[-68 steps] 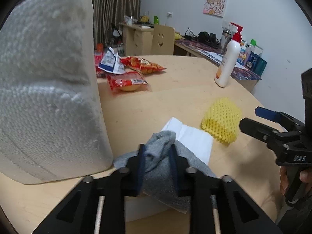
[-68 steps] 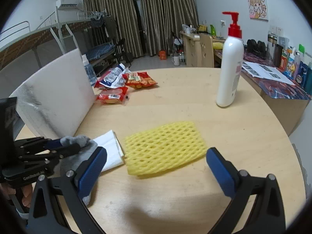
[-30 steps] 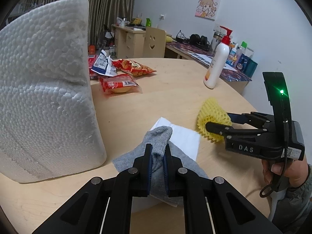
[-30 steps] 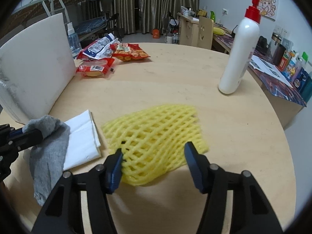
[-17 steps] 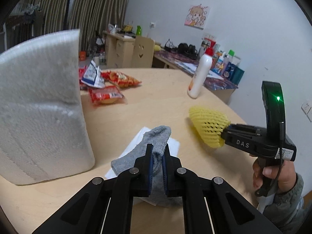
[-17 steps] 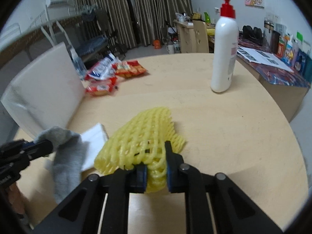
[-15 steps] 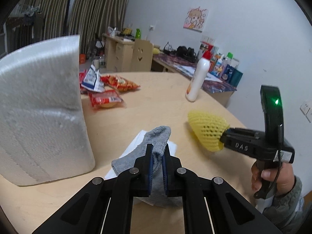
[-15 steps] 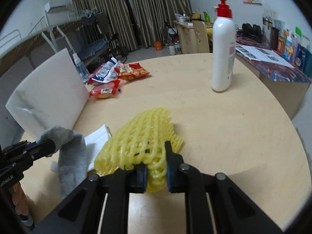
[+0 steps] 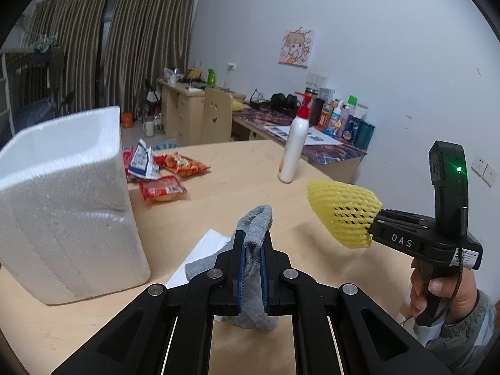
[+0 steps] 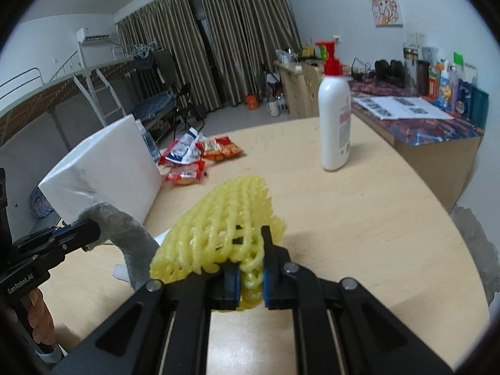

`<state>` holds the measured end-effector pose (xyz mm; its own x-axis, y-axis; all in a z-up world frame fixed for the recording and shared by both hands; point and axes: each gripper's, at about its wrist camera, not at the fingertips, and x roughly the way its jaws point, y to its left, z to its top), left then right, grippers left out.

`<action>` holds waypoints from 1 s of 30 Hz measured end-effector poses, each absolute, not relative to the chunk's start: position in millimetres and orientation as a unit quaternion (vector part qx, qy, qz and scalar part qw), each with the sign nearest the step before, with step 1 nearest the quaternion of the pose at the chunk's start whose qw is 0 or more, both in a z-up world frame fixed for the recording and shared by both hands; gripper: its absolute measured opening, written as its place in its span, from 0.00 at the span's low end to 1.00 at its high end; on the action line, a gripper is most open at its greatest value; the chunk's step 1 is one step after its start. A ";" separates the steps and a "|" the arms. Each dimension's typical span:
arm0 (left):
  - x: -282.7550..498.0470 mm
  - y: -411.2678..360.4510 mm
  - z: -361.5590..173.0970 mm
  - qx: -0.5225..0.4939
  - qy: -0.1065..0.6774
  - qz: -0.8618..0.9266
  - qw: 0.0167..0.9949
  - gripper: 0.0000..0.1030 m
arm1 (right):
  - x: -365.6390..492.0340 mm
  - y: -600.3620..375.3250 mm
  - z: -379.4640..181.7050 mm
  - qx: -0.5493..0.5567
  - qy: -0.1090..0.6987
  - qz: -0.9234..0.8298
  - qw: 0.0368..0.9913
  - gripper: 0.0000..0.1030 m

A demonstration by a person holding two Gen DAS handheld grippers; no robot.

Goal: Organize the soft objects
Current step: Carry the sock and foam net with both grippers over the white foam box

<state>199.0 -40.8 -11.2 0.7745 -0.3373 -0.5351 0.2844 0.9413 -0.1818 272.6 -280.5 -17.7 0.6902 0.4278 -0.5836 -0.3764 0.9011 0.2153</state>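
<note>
My left gripper [image 9: 252,247] is shut on a grey sock [image 9: 254,228] and holds it off the round wooden table [image 9: 243,181]; the sock hangs below the jaws. It also shows in the right wrist view [image 10: 125,228]. My right gripper [image 10: 252,268] is shut on a yellow foam net sleeve [image 10: 228,222], lifted above the table; in the left wrist view the sleeve [image 9: 343,212] sticks out of that gripper at the right. A folded white tissue [image 9: 206,243] lies on the table under the sock.
A white styrofoam box [image 9: 62,206] stands at the left, open at the top. Red snack packets [image 9: 162,187] lie behind it. A white pump bottle [image 9: 292,150] stands at the far right. A cluttered desk [image 10: 422,118] is beyond the table edge.
Both grippers closed on their objects and rose: the sock and the yellow net sleeve have left the table and now hang higher in the air.
</note>
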 end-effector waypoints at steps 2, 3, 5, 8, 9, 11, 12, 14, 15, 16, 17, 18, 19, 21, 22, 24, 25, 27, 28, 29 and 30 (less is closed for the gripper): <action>193.9 -43.0 -4.6 -0.042 0.284 -0.167 0.943 0.08 | 266.5 -280.2 -12.7 0.040 0.319 0.221 0.921 0.13; 191.4 -43.1 -1.6 -0.041 0.280 -0.168 0.944 0.08 | 264.0 -280.4 -10.6 0.039 0.316 0.222 0.922 0.13; 184.4 -43.8 6.3 -0.036 0.269 -0.168 0.948 0.08 | 256.9 -279.5 -4.9 0.037 0.308 0.224 0.924 0.13; 174.9 -42.9 16.9 -0.033 0.255 -0.168 0.952 0.08 | 247.0 -279.7 2.5 0.033 0.297 0.226 0.927 0.13; 171.1 -42.5 20.4 -0.031 0.250 -0.167 0.953 0.08 | 244.7 -280.1 4.7 0.033 0.293 0.227 0.928 0.13; 164.2 -41.9 25.8 -0.028 0.242 -0.167 0.955 0.08 | 237.8 -280.6 9.9 0.033 0.284 0.228 0.931 0.13; 160.8 -42.0 28.6 -0.026 0.238 -0.168 0.956 0.08 | 234.7 -280.7 11.9 0.033 0.280 0.229 0.932 0.13; 154.7 -41.8 33.2 -0.023 0.231 -0.168 0.958 0.07 | 227.2 -280.4 16.1 0.033 0.271 0.229 0.934 0.13; 151.1 -42.2 35.9 -0.021 0.228 -0.169 0.959 0.07 | 224.4 -279.7 17.5 0.032 0.269 0.227 0.935 0.13; 148.5 -42.5 37.9 -0.020 0.224 -0.169 0.959 0.07 | 222.4 -279.6 18.6 0.031 0.267 0.227 0.936 0.13; 144.1 -42.4 40.7 -0.018 0.220 -0.169 0.961 0.07 | 218.7 -279.6 21.0 0.031 0.262 0.226 0.938 0.13; 140.1 -42.4 43.5 -0.015 0.216 -0.168 0.962 0.07 | 216.5 -280.6 22.9 0.032 0.260 0.226 0.938 0.13; 137.1 -41.7 45.5 -0.014 0.213 -0.168 0.962 0.07 | 213.7 -280.6 24.4 0.032 0.257 0.226 0.939 0.13; 131.5 -40.7 49.5 -0.012 0.206 -0.165 0.964 0.07 | 205.9 -279.4 27.9 0.030 0.251 0.225 0.941 0.13; 128.1 -39.7 52.1 -0.011 0.203 -0.163 0.966 0.07 | 201.9 -279.0 30.0 0.030 0.247 0.224 0.942 0.13; 122.4 -37.2 57.0 -0.011 0.199 -0.157 0.967 0.07 | 196.0 -277.9 32.9 0.029 0.240 0.225 0.944 0.13; 119.3 -35.9 59.5 -0.011 0.196 -0.156 0.968 0.07 | 192.4 -276.4 34.7 0.027 0.237 0.225 0.945 0.13; 112.1 -33.7 64.2 -0.009 0.190 -0.151 0.970 0.07 | 187.1 -275.5 36.6 0.026 0.231 0.227 0.946 0.13; 107.9 -33.0 66.6 -0.007 0.187 -0.151 0.971 0.07 | 184.2 -275.0 38.1 0.025 0.228 0.228 0.946 0.13; 103.6 -31.8 69.1 -0.006 0.183 -0.149 0.972 0.07 | 181.4 -274.1 39.6 0.024 0.225 0.229 0.947 0.13; 99.1 -30.6 71.7 -0.005 0.179 -0.147 0.973 0.07 | 179.5 -273.6 41.1 0.023 0.222 0.229 0.947 0.13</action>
